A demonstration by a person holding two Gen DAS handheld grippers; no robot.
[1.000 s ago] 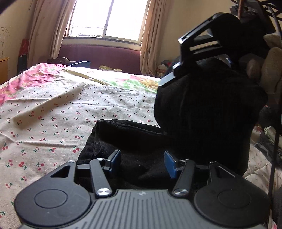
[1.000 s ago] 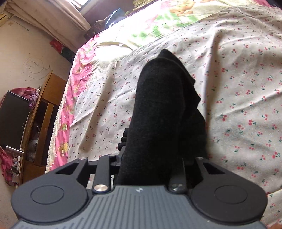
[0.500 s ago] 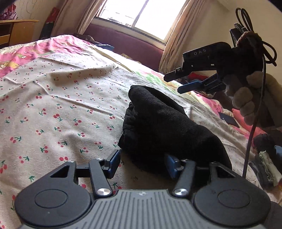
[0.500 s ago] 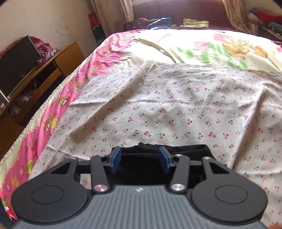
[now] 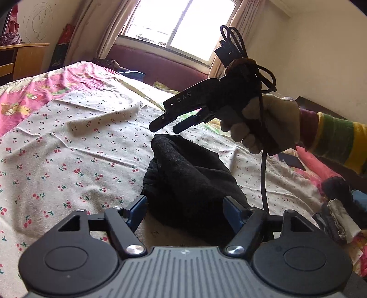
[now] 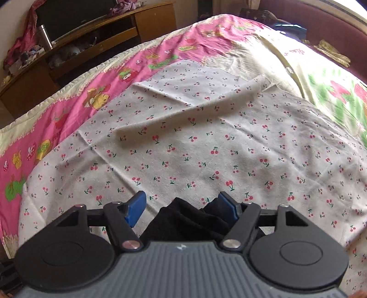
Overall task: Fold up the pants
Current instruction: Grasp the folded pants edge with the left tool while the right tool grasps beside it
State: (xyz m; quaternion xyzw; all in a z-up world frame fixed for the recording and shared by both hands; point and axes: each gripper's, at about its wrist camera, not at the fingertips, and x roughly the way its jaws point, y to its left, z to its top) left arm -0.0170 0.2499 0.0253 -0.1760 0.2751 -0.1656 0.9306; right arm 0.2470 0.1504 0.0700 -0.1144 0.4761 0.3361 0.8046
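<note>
Opening both now: your left gripper (image 5: 184, 212) and right gripper (image 6: 182, 208) release the fuzzy black pants (image 5: 190, 178) (a lumpy mound) onto the wrinkled cherry-print sheet (image 6: 206, 142).

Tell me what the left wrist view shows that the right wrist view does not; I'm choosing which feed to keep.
Only the left wrist view shows the window, the right gripper from outside in a gloved hand with a striped sleeve, its jaws opening with nothing between them, and the whole heap of black pants.

Only the right wrist view shows the wooden cabinet and the television on it.

Both share the pants and the cherry-print sheet.
</note>
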